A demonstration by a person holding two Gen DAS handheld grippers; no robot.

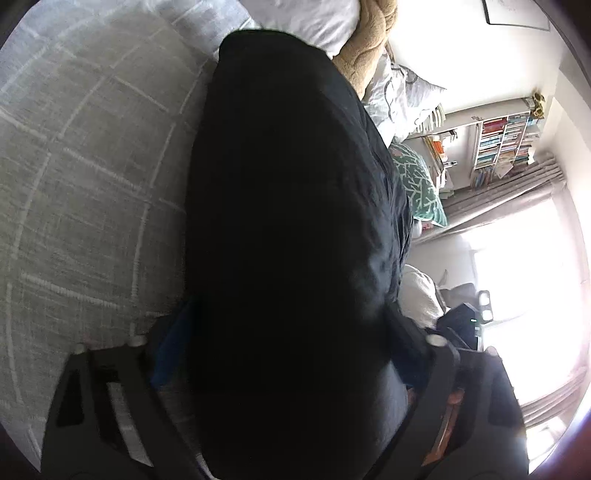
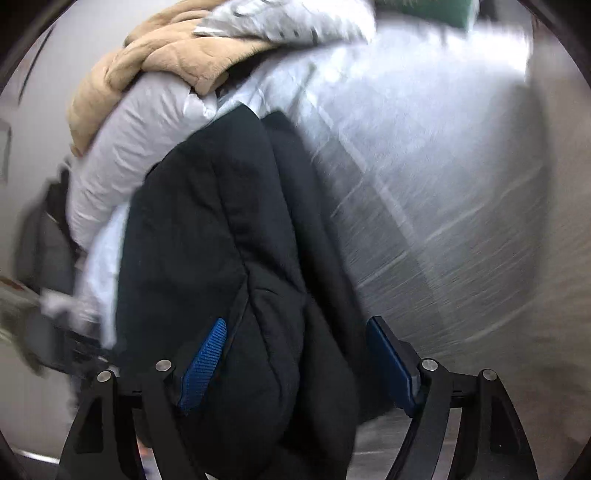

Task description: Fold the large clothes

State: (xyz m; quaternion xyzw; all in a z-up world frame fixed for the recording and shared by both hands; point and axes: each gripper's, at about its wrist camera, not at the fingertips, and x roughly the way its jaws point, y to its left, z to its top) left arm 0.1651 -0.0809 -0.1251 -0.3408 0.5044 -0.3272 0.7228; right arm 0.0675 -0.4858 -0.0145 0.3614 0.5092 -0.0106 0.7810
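A large black garment lies bunched and folded over itself on the grey bedcover with white grid lines. It fills the middle of the left wrist view and runs between the wide-apart fingers of my left gripper, hiding most of the blue pads. In the right wrist view the same black garment shows a fold seam and rests on the bedcover. My right gripper stands open around its near end. One blue pad is partly tucked under the fabric, while the other sits beside its edge.
White pillows and a tan quilted blanket are piled at the head of the bed, just past the garment. A green patterned cushion, a bookshelf, curtains and a bright window lie to the right.
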